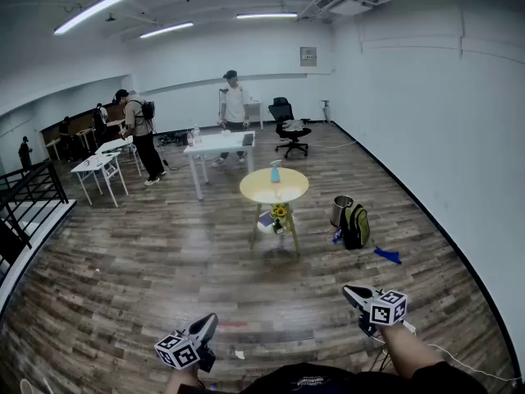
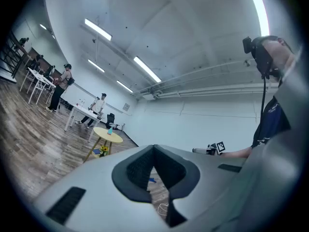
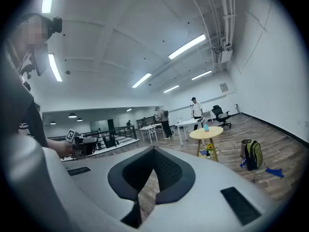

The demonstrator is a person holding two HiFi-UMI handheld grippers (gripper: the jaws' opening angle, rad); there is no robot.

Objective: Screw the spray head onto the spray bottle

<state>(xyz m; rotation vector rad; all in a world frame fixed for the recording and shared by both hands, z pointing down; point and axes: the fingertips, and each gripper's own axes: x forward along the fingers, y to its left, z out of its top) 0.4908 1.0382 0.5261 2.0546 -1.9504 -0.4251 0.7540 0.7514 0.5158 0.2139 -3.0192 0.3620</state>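
Both grippers are empty and well away from the work. The left gripper (image 2: 153, 151) has its jaws shut tip to tip with nothing between them, as its own view shows, and the right gripper (image 3: 154, 151) is pinched together the same way. The head view sets them low at the bottom edge, one on each side, over bare wood floor (image 1: 148, 269). The spray bottle (image 1: 276, 171), pale blue, stands upright on the round yellow table (image 1: 254, 189) well ahead of them, mid-room. It is too small in every view to tell whether the spray head is on it. Only the head view shows the table's lower shelf with a yellow flower (image 1: 280, 212). It also shows a grey bin (image 1: 340, 211) just beside a green and black backpack (image 1: 355, 225) to the table's right, and a blue cloth (image 1: 387, 254) lying near them. The right gripper view catches the bin, backpack and cloth too, while the left gripper view misses them. Each gripper view shows the opposite gripper held out on a forearm. Beyond the yellow table are a white table (image 1: 220, 146), a black office chair (image 1: 289, 125) and two standing people (image 1: 234, 105), with a black railing (image 1: 29, 191) at far left.
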